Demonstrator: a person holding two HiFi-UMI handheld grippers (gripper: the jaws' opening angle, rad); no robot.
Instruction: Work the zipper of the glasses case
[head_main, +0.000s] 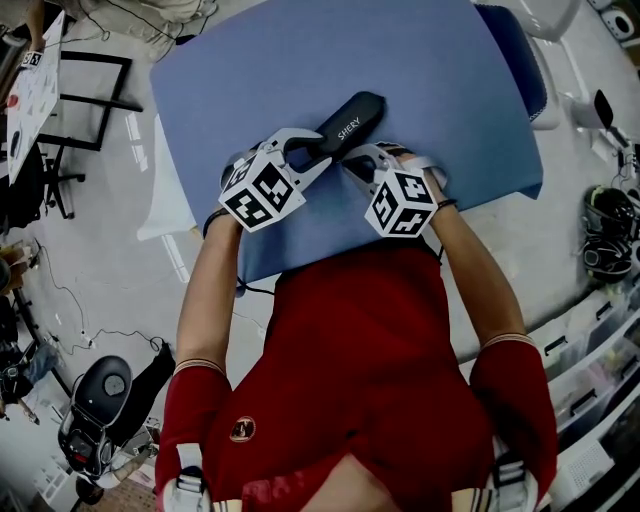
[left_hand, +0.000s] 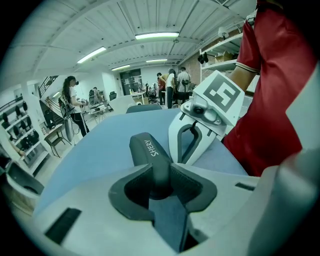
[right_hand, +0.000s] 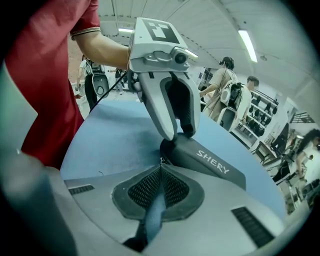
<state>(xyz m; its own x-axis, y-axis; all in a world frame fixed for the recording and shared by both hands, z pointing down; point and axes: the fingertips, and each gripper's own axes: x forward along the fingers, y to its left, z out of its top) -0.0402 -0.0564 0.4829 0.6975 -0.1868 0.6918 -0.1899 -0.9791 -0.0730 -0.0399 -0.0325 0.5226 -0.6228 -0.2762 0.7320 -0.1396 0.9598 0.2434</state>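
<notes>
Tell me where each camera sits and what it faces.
Head view: on the person's head, steeply down on the glasses case, blue table; forearms, red shirt.
Left gripper view: on the left claw, along jaws gripping the case; right claw opposite.
Right gripper view: on the right claw, jaws shut by the case's end; left claw opposite.
All share the case.

Glasses case (head_main: 347, 123) lies on the table (head_main: 430, 60), slanted: near end toward the person, far end away and to the right. Left gripper (head_main: 322, 150) comes in from the left, one jaw on either side of the case's near end, pads touching it. Right gripper (head_main: 346, 166) comes in from the right, just beside the left one; its tips meet on the zipper pull (right_hand: 161, 161) at that same end. Each marker cube (head_main: 262, 190) sits behind its jaws, nearer the person.
</notes>
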